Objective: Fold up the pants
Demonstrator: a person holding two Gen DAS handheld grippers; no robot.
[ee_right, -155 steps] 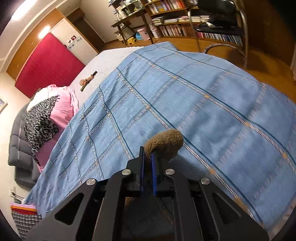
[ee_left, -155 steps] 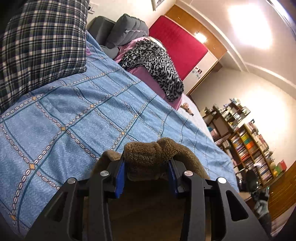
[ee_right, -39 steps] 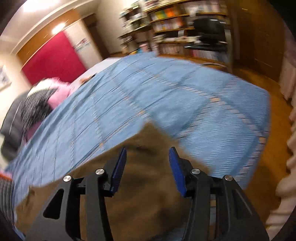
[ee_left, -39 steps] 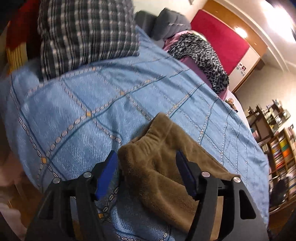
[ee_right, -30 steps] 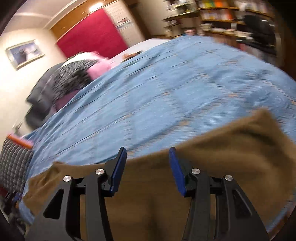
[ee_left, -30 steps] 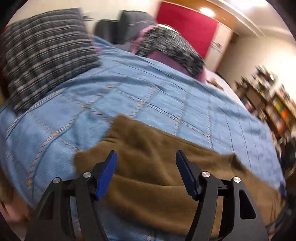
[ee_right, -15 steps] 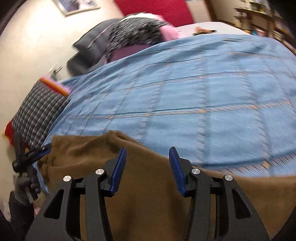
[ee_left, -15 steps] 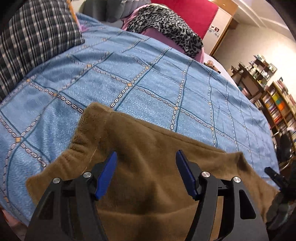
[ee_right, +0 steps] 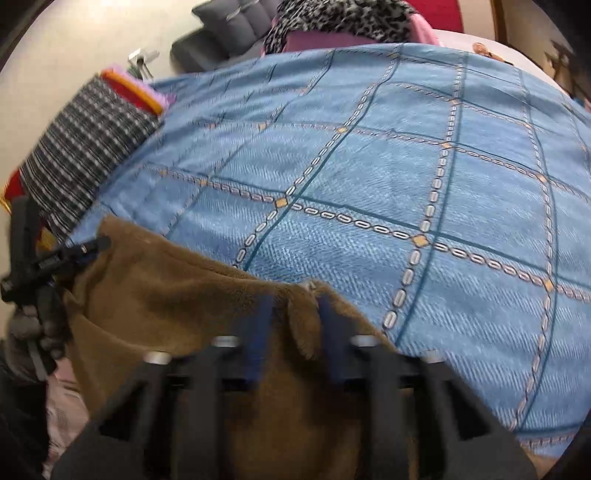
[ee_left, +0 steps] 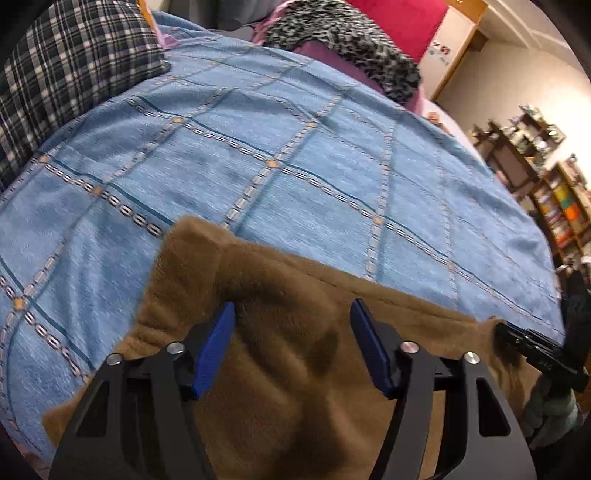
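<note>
Brown fleece pants (ee_left: 295,369) lie spread along the near edge of the bed (ee_left: 295,166). Left tool (ee_left: 291,328) hangs above them, jaws half-wide and closing, nothing pinched. Right view alone shows the right tool (ee_right: 291,325) narrowed onto a raised fold of the far hem. Beyond: open blue blanket, plaid pillow (ee_left: 74,66) far left, leopard throw (ee_right: 332,18) farthest.

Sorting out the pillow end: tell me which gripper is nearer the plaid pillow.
Left. The left gripper hovers over the brown pants at the end beside the plaid pillow. The right gripper works the pants' opposite end, farther away.
</note>
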